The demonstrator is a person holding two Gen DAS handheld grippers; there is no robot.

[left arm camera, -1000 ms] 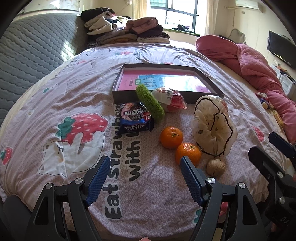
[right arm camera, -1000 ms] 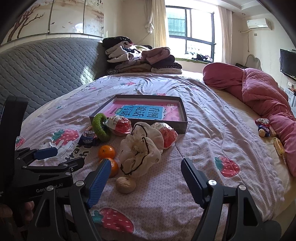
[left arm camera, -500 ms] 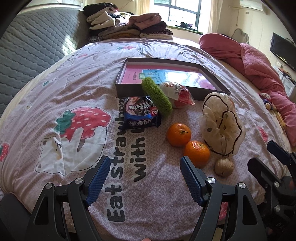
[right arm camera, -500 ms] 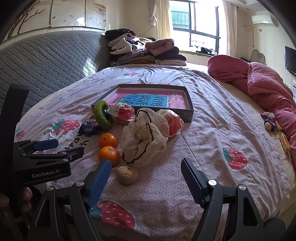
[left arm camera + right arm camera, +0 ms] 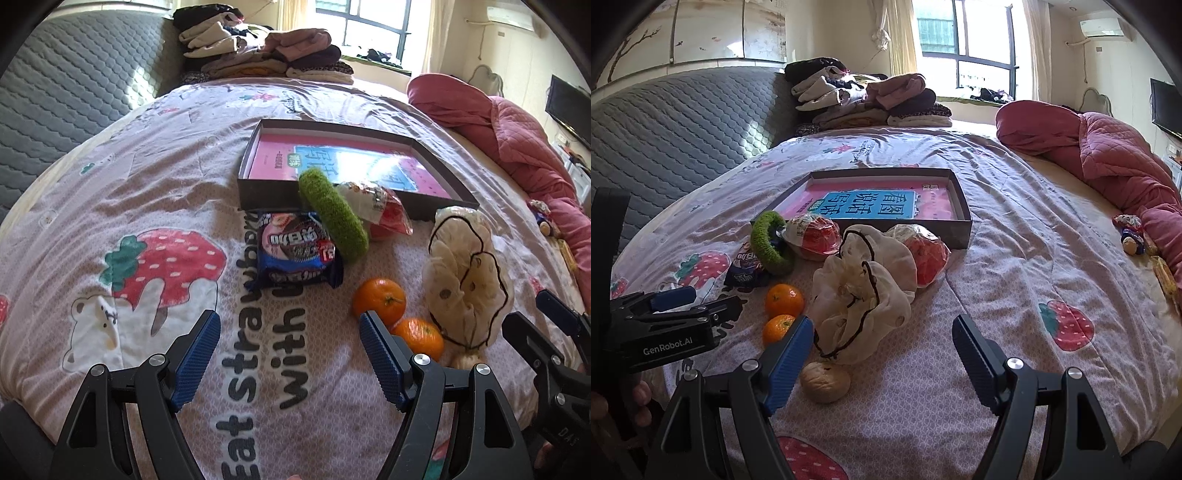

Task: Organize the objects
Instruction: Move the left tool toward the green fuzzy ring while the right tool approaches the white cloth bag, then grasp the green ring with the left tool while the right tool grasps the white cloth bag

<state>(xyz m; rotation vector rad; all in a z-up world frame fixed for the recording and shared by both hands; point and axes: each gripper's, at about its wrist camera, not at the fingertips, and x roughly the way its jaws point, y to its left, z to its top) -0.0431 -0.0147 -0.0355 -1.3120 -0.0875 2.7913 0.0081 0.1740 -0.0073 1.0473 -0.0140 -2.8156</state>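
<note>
From the left wrist view, the left claw hangs low over the bedspread with its blue pads wide apart and nothing between them, lined up toward the snack packet, which looks the likeliest first pick. The loose things lie bunched against the near wall of the shallow box — a sensible staging spot, since the box seems meant to receive them. A green knitted ring leans on the box wall and overlaps the packet's far edge, so it may drag if the packet is lifted. Two oranges sit just beside the right pad, and the cream drawstring pouch crowds them. From the right wrist view, the right claw is likewise spread and empty, poised over a walnut — or something like it, the blur makes it hard to say — touching the pouch's hem. Two wrapped red fruits rest against the box, which already holds a pink-and-blue book. The folded clothes and pink quilt lie well apart.
</note>
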